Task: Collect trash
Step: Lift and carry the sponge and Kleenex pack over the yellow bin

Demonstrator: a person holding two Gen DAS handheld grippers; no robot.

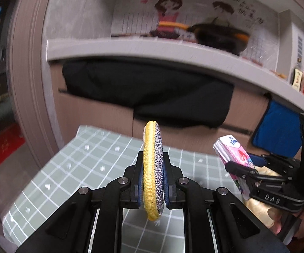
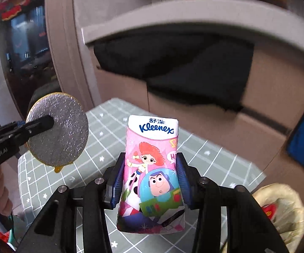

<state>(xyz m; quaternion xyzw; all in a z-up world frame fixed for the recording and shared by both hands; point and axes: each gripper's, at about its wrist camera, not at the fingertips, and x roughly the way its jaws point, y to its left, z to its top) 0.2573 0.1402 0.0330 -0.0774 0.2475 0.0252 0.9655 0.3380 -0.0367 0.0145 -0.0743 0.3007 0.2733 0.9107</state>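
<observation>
the left claw (image 1: 153,181) is clamped edge-on across a round scouring pad with a yellow rim and silver glitter face (image 1: 153,168), held upright and clear of the grey grid-patterned desk (image 1: 84,164). the right claw (image 2: 150,181) grips a pink cartoon-printed kleenex tissue pack (image 2: 152,168) at its sides, lifted too, probably for carrying. beyond, a crumpled beige bag (image 2: 286,206) sits at the desk's right edge, likely where the trash goes.

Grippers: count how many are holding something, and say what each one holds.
2. The left gripper clamps a round yellow-and-silver scouring pad on edge; the right gripper clamps a Kleenex tissue pack, both above the grid-patterned table.
</observation>
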